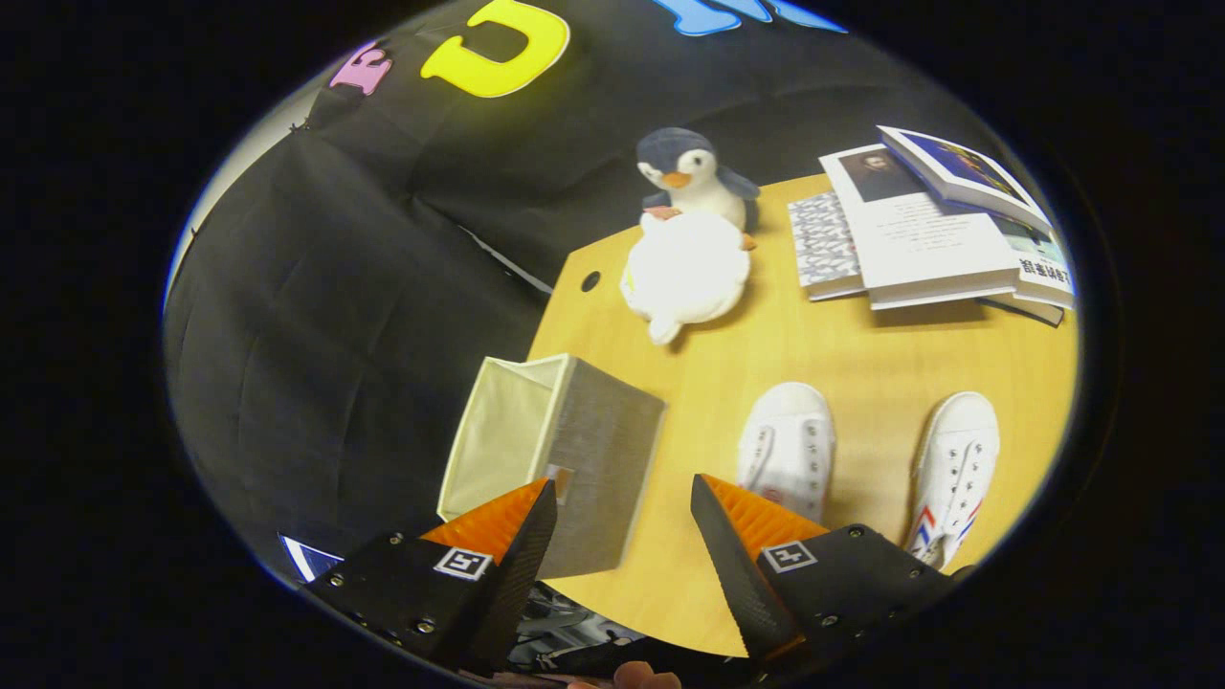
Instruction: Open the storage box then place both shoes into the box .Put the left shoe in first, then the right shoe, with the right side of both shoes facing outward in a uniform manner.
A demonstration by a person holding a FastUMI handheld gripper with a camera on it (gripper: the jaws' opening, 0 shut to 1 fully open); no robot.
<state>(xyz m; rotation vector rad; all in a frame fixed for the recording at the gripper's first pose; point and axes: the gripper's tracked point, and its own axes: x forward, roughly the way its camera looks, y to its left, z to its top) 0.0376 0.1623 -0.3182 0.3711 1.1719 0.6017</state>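
My gripper [624, 488] hangs open above the near part of a wooden table [842, 344], with nothing between its fingers. Just ahead of the left finger stands the storage box [565, 459], a fabric cube at the table's left edge. It shows a grey face with a small tab and a cream face on its left. Whether it is open I cannot tell. Two white canvas shoes lie with toes pointing away. One shoe [790, 445] is just beyond the right finger. The other shoe [957, 469] lies further right and has red and blue stripes on its side.
A white plush toy [684, 273] and a penguin plush [689, 167] sit at the table's far side, beyond the box. A spread of books [919, 230] lies at the far right. A small cable hole [590, 281] marks the far left corner.
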